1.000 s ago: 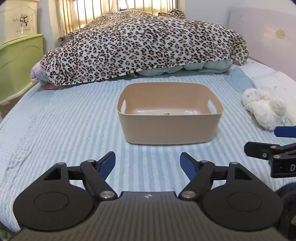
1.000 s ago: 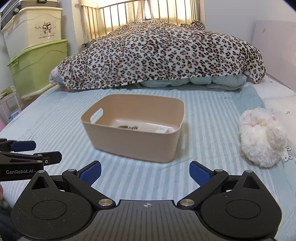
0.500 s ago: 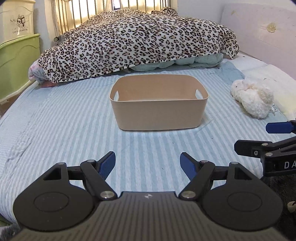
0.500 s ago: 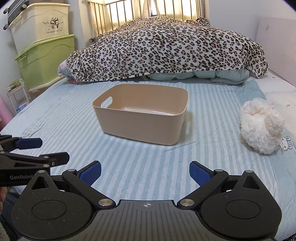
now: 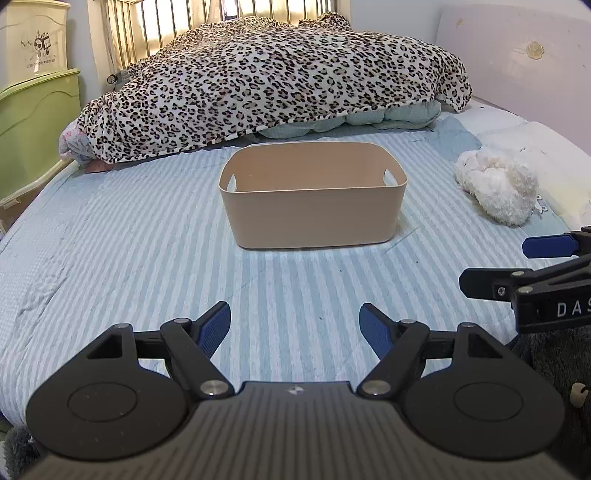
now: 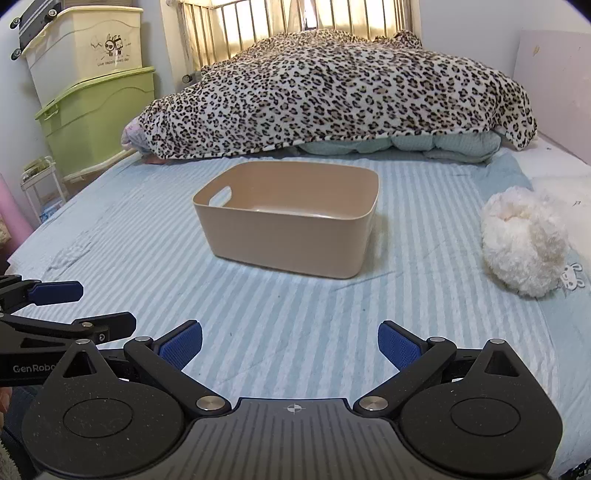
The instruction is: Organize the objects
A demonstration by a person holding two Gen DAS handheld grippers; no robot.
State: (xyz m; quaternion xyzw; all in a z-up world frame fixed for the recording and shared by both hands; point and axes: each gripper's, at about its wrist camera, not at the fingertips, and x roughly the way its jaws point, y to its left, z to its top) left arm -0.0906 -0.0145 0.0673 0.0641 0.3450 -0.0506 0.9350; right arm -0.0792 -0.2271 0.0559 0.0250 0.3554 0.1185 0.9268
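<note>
A beige plastic bin (image 5: 312, 206) with cut-out handles stands on the striped blue bed sheet (image 5: 129, 240); it also shows in the right wrist view (image 6: 288, 229). Its contents are hidden from here. A white fluffy plush (image 5: 495, 188) lies to the right of the bin, also seen in the right wrist view (image 6: 524, 243). My left gripper (image 5: 295, 328) is open and empty, well short of the bin. My right gripper (image 6: 290, 347) is open and empty, also short of the bin. Each gripper shows at the edge of the other's view.
A leopard-print blanket (image 5: 266, 85) is heaped over bedding behind the bin. Green and cream storage boxes (image 6: 92, 103) are stacked at the left beside the bed. A pale headboard (image 5: 517, 55) is at the right. A window with bars (image 6: 295, 18) is behind.
Both grippers have pulled back and lowered, so the bin looks farther away and its inside is hidden now. Both stayed open and empty.
</note>
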